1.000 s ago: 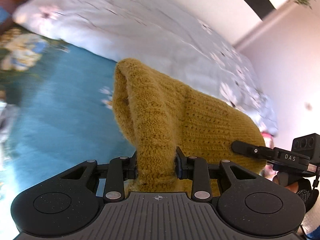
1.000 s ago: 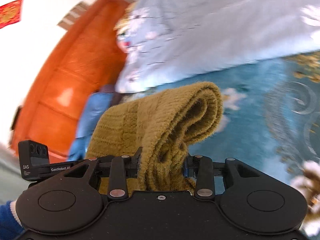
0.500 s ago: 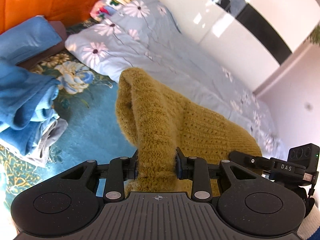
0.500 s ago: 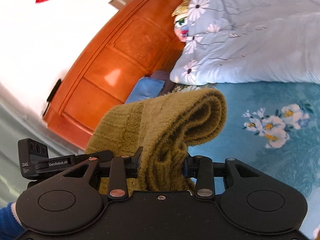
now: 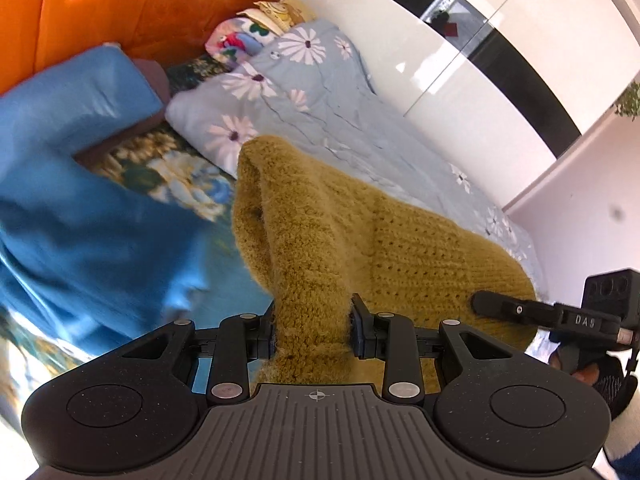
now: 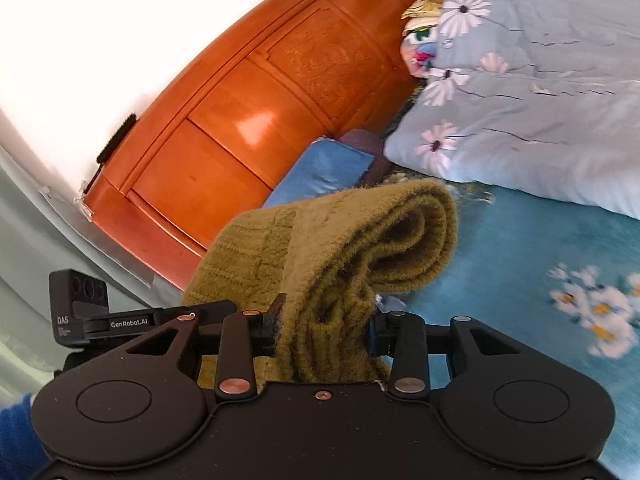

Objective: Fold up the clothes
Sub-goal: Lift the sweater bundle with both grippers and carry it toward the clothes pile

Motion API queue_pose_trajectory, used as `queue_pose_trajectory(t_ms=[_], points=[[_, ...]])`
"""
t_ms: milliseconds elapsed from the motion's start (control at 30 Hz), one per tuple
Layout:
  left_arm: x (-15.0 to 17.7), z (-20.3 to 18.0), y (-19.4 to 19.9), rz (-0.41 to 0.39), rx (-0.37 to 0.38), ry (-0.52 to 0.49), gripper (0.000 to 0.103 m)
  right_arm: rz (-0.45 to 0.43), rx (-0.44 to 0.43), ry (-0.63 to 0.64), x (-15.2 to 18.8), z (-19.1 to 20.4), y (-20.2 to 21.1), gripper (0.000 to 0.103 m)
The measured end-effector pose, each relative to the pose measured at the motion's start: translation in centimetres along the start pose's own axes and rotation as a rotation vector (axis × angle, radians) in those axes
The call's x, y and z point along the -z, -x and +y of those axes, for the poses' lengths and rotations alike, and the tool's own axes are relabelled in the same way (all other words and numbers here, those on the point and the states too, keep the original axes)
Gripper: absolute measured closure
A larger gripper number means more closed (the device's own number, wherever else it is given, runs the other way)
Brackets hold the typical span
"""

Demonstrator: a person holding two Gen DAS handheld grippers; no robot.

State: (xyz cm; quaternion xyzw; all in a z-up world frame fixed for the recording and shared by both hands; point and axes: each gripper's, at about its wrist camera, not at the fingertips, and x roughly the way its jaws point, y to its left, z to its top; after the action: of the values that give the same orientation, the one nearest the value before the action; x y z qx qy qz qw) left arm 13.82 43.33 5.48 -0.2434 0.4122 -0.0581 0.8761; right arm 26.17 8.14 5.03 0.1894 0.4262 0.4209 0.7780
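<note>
Bright daylight, hard glare on headboard (image 6: 256, 128) and wardrobe (image 5: 460, 68). Blue clothes (image 5: 80, 220) were motion-blurred, wall (image 6: 80, 40) blew out white, heavy fisheye bend at edges.

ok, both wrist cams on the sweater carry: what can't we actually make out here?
- Left wrist: blue clothes motion-blurred; shape unreadable.
- Both views: mustard sweater lower part hidden behind gripper bodies.
- Right wrist: sheet flowers blurred at the edge.
- Left gripper and right gripper pads buried in knit.

"GenRobot.AI", "DAS" on left claw (image 6: 132, 322)
</note>
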Motion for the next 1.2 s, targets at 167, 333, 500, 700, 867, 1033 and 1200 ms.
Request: queue_pose_trajectory(t_ms=[167,333,500,700,867,1033,1200], points=[[-5.0,7.0,2.0,0.028,-0.005,-0.033,0.075,0.016,-0.008,-0.026,-1.0,4.5,-7.5,0.065],[-9.2,13.3,2.9,0.064,-0.030,-0.039,0.075,0.010,-0.026,-0.068,-1.8,8.5,-14.0,0.065],[-11.7,18.2,3.1,0.092,-0.039,-0.021,0.075,0.038,-0.021,-0.104,-2.6,10.4,-19.5,0.065],[-12.2,22.4,1.8,0.135,-0.036,0.004,0.075,0.095,0.002,-0.131,-2.8,10.9,-23.6,0.065],[-11.9,24.4,0.4,0.157,-0.047,0.029,0.074,0.139,0.035,-0.155,-2.7,10.3,-25.8,0.065],[-10.8,25.7,-1.0,0.152,-0.079,0.054,0.072,0.170,0.068,-0.171,-2.4,9.4,-27.0,0.065],[-9.2,26.3,-1.9,0.108,-0.119,0.070,0.063,0.193,0.129,-0.190,-2.1,8.5,-27.9,0.064]])
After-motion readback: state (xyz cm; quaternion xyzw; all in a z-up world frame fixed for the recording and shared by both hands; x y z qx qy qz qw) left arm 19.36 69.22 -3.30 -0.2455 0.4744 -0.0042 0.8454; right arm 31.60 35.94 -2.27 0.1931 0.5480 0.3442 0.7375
